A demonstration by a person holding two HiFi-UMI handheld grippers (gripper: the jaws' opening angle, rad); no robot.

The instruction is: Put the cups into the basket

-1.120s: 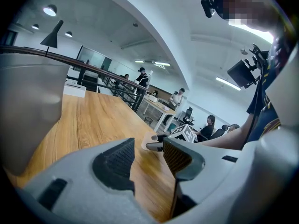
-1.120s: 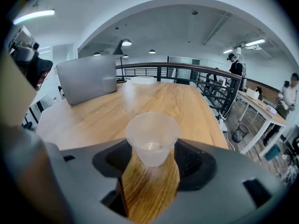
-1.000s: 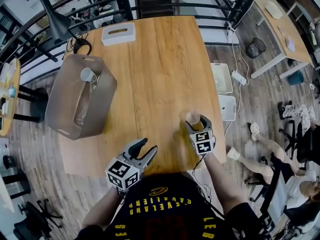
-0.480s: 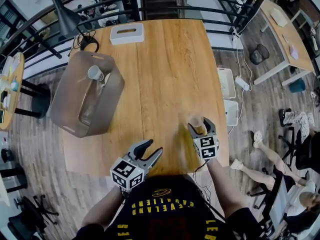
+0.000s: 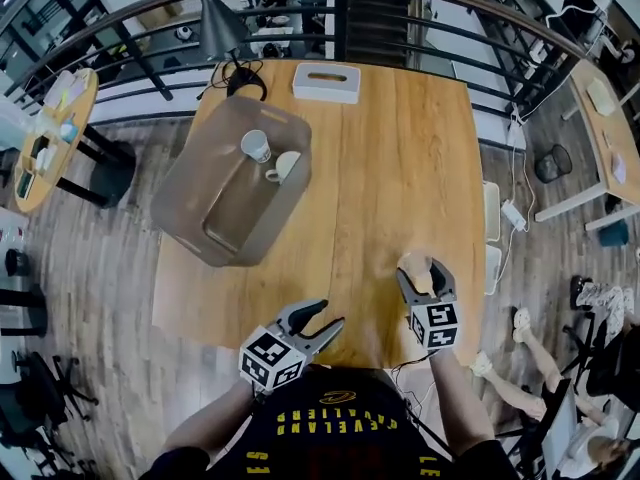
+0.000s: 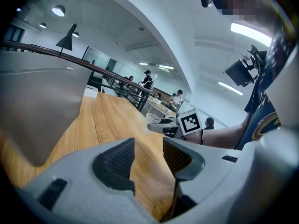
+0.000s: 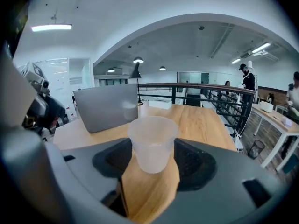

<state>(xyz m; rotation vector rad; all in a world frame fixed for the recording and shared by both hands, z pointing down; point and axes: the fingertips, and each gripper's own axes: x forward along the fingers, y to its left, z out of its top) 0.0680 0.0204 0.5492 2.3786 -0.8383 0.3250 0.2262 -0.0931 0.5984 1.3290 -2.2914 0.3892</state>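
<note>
A translucent plastic cup [image 7: 152, 143] stands upright between the jaws of my right gripper [image 7: 152, 161], which is shut on it just above the wooden table. In the head view this cup [image 5: 417, 267] and right gripper [image 5: 422, 271] are near the table's front right edge. My left gripper [image 5: 320, 318] hovers over the front edge, open with nothing in it [image 6: 148, 155]. The grey basket [image 5: 200, 183] sits at the table's left, with two cups [image 5: 256, 145] [image 5: 284, 165] inside it. It also shows in the right gripper view [image 7: 105, 105].
A white box [image 5: 327, 82] lies at the far edge of the table [image 5: 390, 168]. A black lamp [image 5: 222, 28] stands behind the basket. A railing runs behind the table, and the floor drops off on the right.
The right gripper has risen a little, still holding the cup. The left gripper has drifted sideways. The head view has swung, so the basket now sits nearer the middle.
</note>
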